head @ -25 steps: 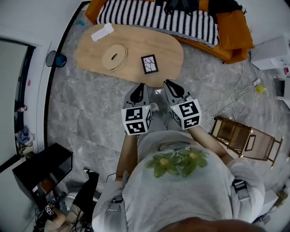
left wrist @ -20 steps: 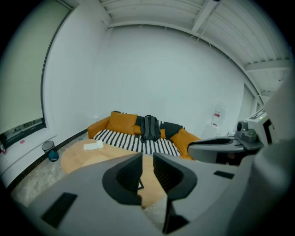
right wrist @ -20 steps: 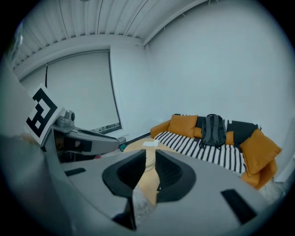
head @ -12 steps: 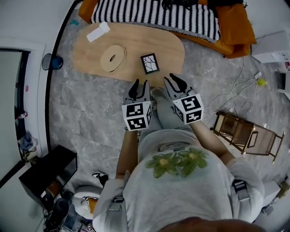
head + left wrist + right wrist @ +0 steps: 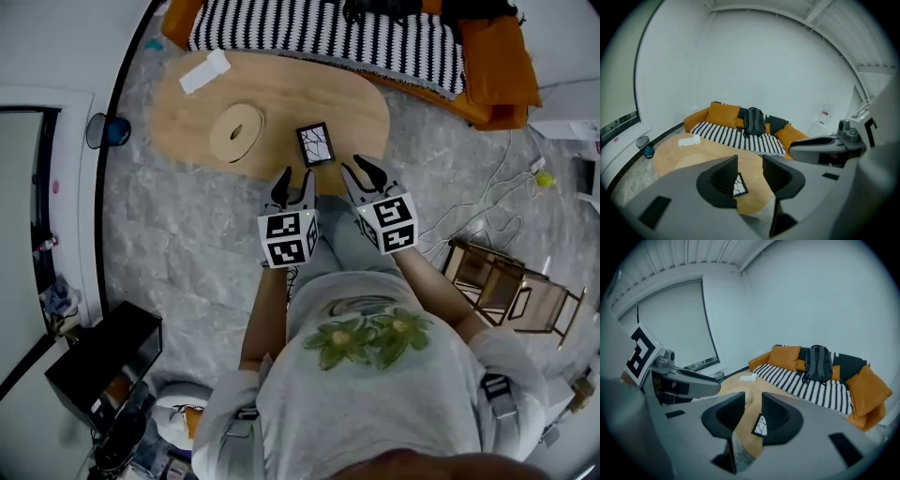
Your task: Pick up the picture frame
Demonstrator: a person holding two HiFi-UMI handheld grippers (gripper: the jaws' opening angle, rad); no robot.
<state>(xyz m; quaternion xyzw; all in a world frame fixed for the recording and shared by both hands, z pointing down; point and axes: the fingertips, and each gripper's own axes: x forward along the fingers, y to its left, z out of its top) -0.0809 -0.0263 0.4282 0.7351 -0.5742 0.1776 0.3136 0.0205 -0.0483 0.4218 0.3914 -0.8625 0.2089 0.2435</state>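
Note:
The picture frame (image 5: 315, 143), black-edged with a white cracked pattern, lies flat near the front edge of the oval wooden table (image 5: 178, 127). My left gripper (image 5: 292, 185) hovers just short of that edge, below and left of the frame, its jaws opening with nothing between them. My right gripper (image 5: 366, 176) is beside it, below and right of the frame, jaws also opening and empty. Past the jaws of the left gripper (image 5: 750, 176) the frame (image 5: 739, 184) shows on the table. The right gripper (image 5: 752, 416) sees the frame (image 5: 760, 426) the same way.
On the table lie a round wooden ring (image 5: 236, 131) and a white cloth (image 5: 204, 71). Behind it stands an orange sofa with a striped blanket (image 5: 328, 33) and a backpack (image 5: 754, 122). A wooden rack (image 5: 506, 291) lies at the right, a blue bin (image 5: 103, 129) at the left.
Both grippers moved forward to the table's near edge, closer to the frame. Their jaws went from shut to spread apart.

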